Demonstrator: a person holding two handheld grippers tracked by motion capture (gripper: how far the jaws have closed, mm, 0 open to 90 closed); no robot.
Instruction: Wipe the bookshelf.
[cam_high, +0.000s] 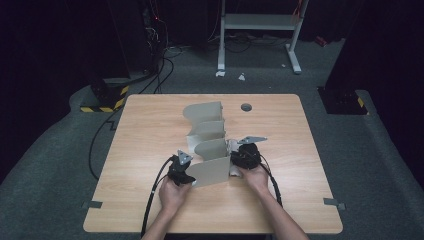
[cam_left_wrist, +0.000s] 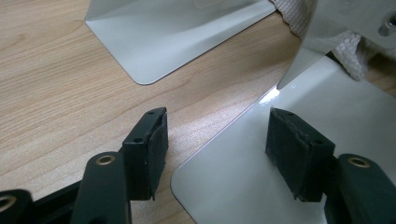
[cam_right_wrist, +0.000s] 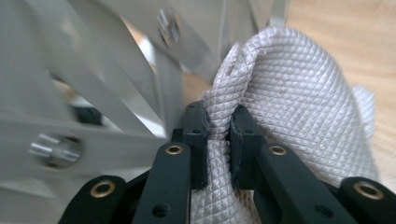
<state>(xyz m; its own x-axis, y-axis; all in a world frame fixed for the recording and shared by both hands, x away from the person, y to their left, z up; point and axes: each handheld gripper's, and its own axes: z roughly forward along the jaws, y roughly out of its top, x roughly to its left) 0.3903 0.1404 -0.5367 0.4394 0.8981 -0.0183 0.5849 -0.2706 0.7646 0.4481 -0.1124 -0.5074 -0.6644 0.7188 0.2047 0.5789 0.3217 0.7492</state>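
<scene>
On the wooden table (cam_high: 150, 200), starting at the left, the left gripper (cam_high: 181, 172) rests with its jaws standing apart and holding nothing; in the left gripper view one pad (cam_left_wrist: 299, 151) sits on the flat base plate of the grey metal rack (cam_high: 210, 145), seemingly steadying it. That rack, a row of curved upright dividers, runs with its long axis away from the person, toward the table's far edge, its nearest divider (cam_high: 216, 171) facing the hands. To its right, the right gripper (cam_high: 237, 162) is clamped on a fold of white quilted cloth (cam_right_wrist: 289, 116), pressed close against the rack's side. The step in hand looks like wiping the rack. Next, the cloth likely needs drawing along a divider's face while the left gripper keeps the base from sliding.
</scene>
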